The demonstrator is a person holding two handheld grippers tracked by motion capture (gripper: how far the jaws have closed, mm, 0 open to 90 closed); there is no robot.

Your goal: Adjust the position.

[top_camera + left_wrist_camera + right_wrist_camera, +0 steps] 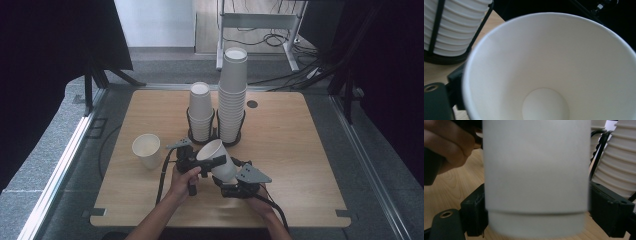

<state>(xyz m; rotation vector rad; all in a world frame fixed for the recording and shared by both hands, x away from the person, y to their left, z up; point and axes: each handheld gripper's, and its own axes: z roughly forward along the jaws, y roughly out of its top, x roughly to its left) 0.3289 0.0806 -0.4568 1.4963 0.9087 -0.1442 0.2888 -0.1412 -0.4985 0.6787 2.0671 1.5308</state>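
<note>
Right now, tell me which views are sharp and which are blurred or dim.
High view: evenly lit table, dark surroundings, cup and both stacks reasonably sharp. Left gripper view: the cup's inside is so close it looks soft, softly shaded, no glare. Right gripper view: the cup wall is out of focus and grey; the wood behind is clearer.

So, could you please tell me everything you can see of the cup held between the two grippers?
The cup is plain white, paper by the look of it, tapered, with a rolled rim and a round flat bottom; it is empty. It lies tilted above the table, mouth up and to the left. The right gripper has a jaw on each side near its base. The left gripper clasps its rim, one jaw across the mouth.
</note>
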